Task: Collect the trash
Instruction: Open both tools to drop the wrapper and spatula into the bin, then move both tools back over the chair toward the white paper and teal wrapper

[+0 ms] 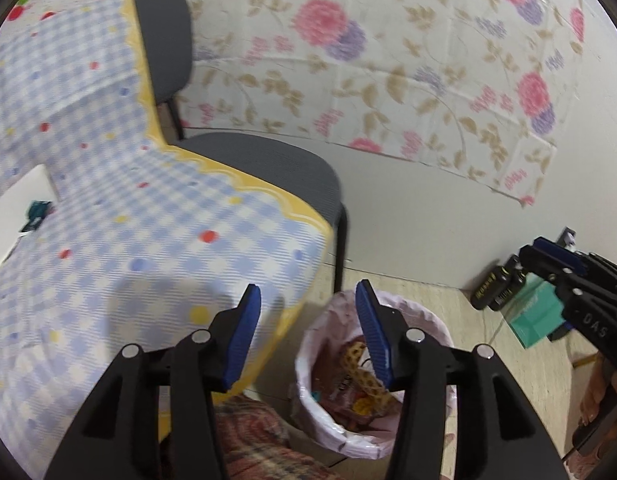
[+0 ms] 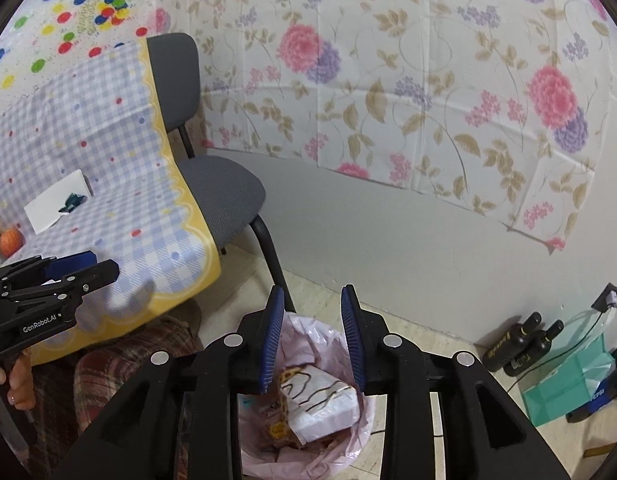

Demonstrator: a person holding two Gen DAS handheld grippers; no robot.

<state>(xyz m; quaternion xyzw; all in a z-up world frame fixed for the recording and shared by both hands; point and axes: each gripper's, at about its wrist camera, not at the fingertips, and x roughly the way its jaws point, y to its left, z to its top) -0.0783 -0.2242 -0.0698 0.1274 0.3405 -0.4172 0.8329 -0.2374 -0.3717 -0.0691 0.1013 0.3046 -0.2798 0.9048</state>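
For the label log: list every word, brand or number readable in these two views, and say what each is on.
"GenRobot.AI": white print on the side of the left gripper, right wrist view.
"DAS": on the right gripper, left wrist view.
"EPSI": partial, on a blue package by the wall.
Gold lettering on the two dark bottles: too blurred to read.
Print on wrappers in the trash bin: unreadable.

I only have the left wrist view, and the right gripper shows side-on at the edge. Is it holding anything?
Observer: No. The right gripper is open and empty, above the bin.
Operator: What lies on top in the bin?
Observer: A white packet with brown squiggles.
Operator: Anything on the table besides the white card?
Observer: Yes, an orange fruit sits left of the card in the right wrist view.
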